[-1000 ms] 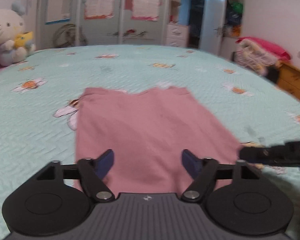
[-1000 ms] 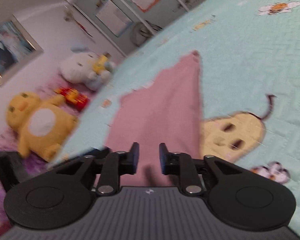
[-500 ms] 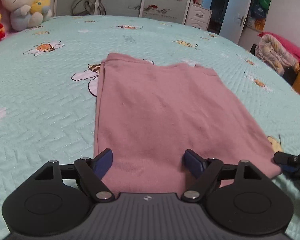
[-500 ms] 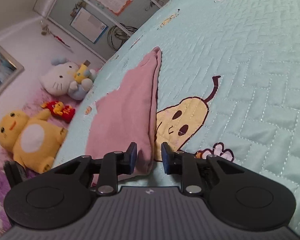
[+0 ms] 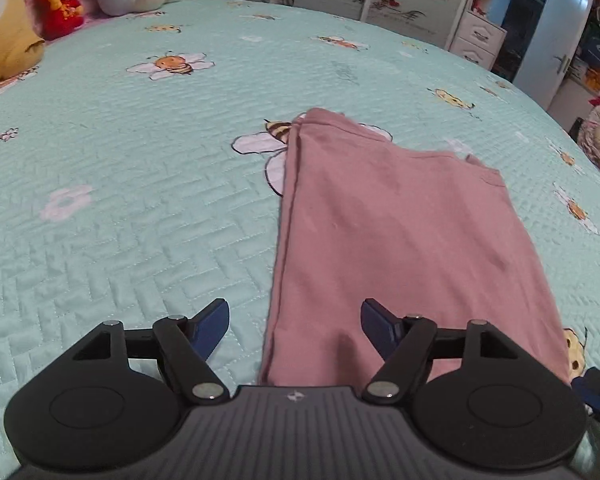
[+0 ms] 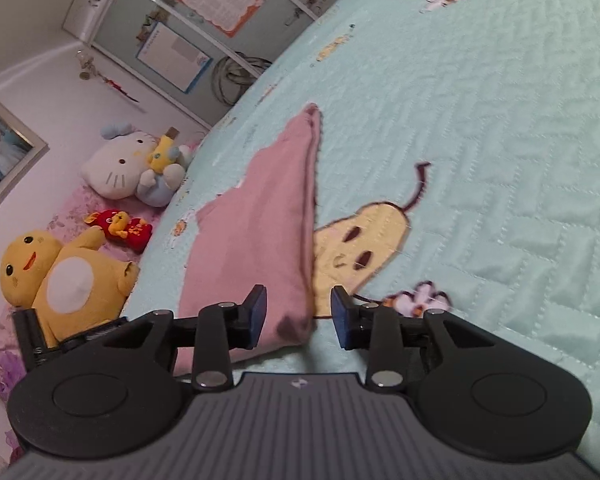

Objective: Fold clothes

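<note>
The pink garment [image 5: 404,248] lies flat on the bed [image 5: 140,208], folded into a long rectangle, resting on a mint-green quilted bedspread printed with bees, flowers and a pear face. In the left wrist view the left tool [image 5: 295,326] is positioned at the near left corner of the garment with its jaws spread wide: the left blue pad sits over bare bedspread just beside the cloth's left edge, and the right blue pad sits over the pink fabric. No cloth is clamped between the pads. The garment's left edge shows a doubled fold line running away from the camera toward a bee-and-flower print [image 5: 268,146]. In the right wrist view the right tool [image 6: 299,317] is positioned at the near right corner of the garment with its jaws apart; the corner of the cloth lies in the gap between the two blue pads, closer to the left pad, and neither pad presses on it. The pear face print [image 6: 358,252] lies just beside the garment's right edge. Part of the right tool is also visible at the lower right margin of the left wrist view. At the head of the bed sit a yellow plush toy [image 6: 66,276], a small red plush toy [image 6: 120,228] and a white cat plush [image 6: 128,166]
</note>
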A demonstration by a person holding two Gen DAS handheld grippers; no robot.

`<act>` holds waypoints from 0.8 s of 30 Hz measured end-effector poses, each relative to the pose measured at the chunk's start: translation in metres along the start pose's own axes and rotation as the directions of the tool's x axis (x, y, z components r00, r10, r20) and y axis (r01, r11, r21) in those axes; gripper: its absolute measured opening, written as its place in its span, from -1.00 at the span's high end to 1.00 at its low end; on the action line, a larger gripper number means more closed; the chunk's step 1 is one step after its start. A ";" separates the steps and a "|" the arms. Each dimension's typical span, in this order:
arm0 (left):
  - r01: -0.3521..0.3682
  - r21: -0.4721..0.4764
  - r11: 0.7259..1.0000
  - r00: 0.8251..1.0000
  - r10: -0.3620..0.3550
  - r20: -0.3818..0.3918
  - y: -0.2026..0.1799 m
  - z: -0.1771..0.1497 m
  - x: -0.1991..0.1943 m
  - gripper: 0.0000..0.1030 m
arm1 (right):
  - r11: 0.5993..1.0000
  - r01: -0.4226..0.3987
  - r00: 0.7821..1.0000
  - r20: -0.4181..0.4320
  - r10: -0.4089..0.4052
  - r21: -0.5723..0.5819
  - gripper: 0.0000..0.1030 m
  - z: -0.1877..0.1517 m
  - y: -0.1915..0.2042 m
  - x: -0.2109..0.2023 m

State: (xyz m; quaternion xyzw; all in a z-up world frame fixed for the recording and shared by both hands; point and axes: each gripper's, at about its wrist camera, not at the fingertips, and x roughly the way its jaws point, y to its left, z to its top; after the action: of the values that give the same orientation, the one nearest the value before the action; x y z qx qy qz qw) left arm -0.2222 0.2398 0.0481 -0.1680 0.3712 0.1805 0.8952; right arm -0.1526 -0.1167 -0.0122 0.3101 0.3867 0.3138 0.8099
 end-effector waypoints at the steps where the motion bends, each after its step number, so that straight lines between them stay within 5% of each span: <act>1: 0.000 0.002 1.000 1.000 -0.001 0.009 0.000 -0.001 0.000 -0.47 | 1.000 -0.017 1.000 -0.003 0.017 -0.013 0.29 0.001 0.005 0.002; 7: 0.011 0.010 1.000 0.999 -0.011 -0.049 0.001 -0.013 0.021 -0.53 | 0.986 -0.127 0.992 -0.034 0.124 -0.108 0.29 0.011 0.042 0.032; 10: 0.012 0.027 1.000 0.999 -0.011 -0.035 0.001 -0.013 0.021 -0.55 | 0.994 -0.077 0.994 -0.084 0.071 -0.075 0.31 0.014 0.034 0.059; 11: 0.009 0.021 1.000 0.999 -0.008 -0.044 0.002 -0.011 0.021 -0.55 | 0.998 -0.030 0.994 -0.106 0.023 -0.064 0.55 0.014 0.028 0.069; 13: -0.026 0.013 1.000 0.999 0.026 -0.047 0.003 -0.006 0.017 -0.53 | 0.998 -0.040 0.995 -0.089 0.036 -0.039 0.57 0.014 0.024 0.065; 16: -0.101 0.025 0.995 0.995 0.100 0.025 -0.003 0.002 0.002 -0.51 | 0.999 -0.051 0.997 -0.064 0.050 -0.018 0.31 0.010 0.018 0.049; 20: -0.093 0.104 0.990 0.991 0.082 0.105 -0.031 0.011 -0.015 -0.53 | 0.998 -0.067 0.997 -0.032 0.068 0.011 0.27 0.002 0.005 0.028; 24: -0.083 0.203 0.976 0.993 0.062 0.105 -0.064 0.011 -0.012 -0.54 | 0.996 -0.085 0.996 0.001 0.085 0.041 0.25 -0.005 -0.007 0.008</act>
State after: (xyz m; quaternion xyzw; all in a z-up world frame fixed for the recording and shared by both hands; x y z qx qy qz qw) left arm -0.1944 0.1861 0.0750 -0.0511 0.3495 0.1815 0.9178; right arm -0.1509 -0.1141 -0.0235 0.3425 0.3798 0.3399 0.7892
